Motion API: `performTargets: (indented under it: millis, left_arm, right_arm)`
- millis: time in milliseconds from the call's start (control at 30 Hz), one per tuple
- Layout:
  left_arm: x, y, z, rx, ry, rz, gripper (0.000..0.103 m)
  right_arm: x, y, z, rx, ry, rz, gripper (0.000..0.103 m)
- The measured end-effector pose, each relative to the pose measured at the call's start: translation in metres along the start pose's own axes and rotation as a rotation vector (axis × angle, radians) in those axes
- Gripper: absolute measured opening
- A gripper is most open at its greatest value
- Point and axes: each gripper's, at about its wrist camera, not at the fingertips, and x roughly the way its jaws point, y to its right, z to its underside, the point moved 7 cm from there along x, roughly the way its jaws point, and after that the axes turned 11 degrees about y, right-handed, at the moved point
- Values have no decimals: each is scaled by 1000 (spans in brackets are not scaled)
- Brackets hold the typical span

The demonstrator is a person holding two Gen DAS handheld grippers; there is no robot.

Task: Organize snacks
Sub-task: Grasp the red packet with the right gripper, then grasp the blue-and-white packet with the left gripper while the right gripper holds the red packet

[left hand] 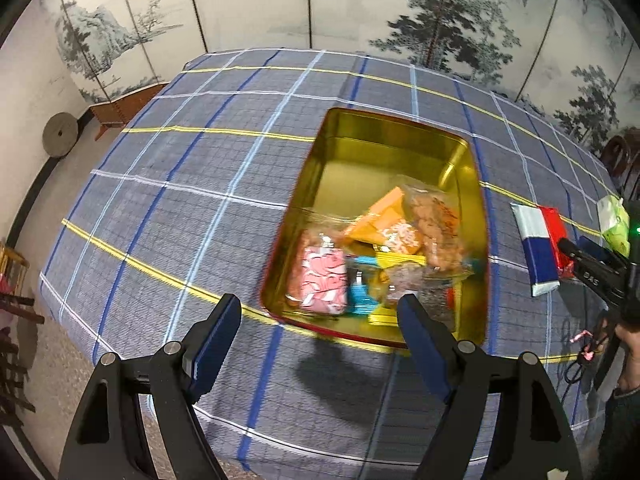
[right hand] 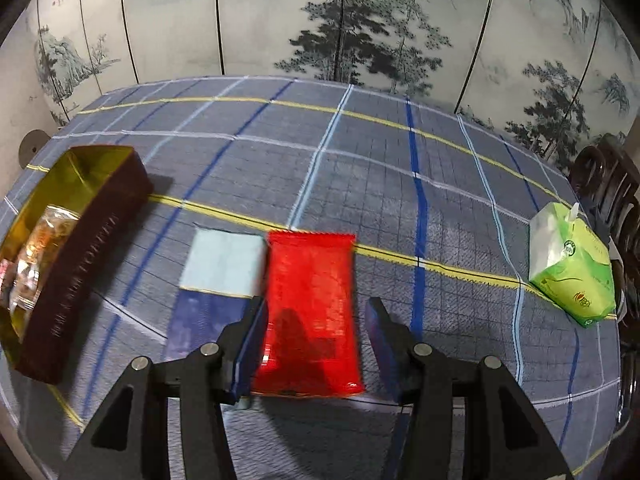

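Observation:
A gold-lined tin box [left hand: 344, 148] with dark red outer walls sits on the checked tablecloth and holds several snack packets, among them a pink one [left hand: 324, 276] and an orange one [left hand: 390, 222]. My left gripper [left hand: 320, 320] is open and empty, above the tin's near rim. A red snack packet [right hand: 310, 308] lies flat on the cloth beside a white-and-blue packet [right hand: 218, 268]. My right gripper [right hand: 316, 332] is open, its fingers on either side of the red packet, not closed on it. The tin also shows at the left in the right wrist view [right hand: 80, 276].
A green tissue pack [right hand: 570, 264] lies on the table's right side, near dark wooden chairs [right hand: 608, 184]. A painted folding screen [left hand: 320, 0] stands behind the table. The table's near edge drops to the floor at the left [left hand: 52, 360]. The red and white-blue packets show right of the tin [left hand: 538, 248].

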Motion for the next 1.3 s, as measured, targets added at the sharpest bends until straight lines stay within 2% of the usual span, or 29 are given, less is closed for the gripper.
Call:
performTargets:
  millis: [367, 700, 767, 833, 933, 1300]
  left_arm:
    - [-2, 40, -6, 65, 0, 19, 78]
    - [2, 76, -9, 117, -6, 40, 78]
    - [5, 86, -9, 131, -12, 48, 78]
    - [8, 97, -8, 149, -18, 57, 78]
    - [12, 110, -7, 168, -27, 68, 78]
    - [22, 164, -7, 242, -39, 120, 78]
  right_arm:
    - [25, -2, 9, 33, -26, -30, 60]
    - [22, -2, 12, 11, 29, -71, 60]
    - [19, -2, 14, 2, 46, -81, 58]
    - [18, -2, 14, -4, 55, -84, 51]
    - [15, 0, 15, -4, 63, -87, 49]
    - [8, 50, 27, 44, 70, -27, 47]
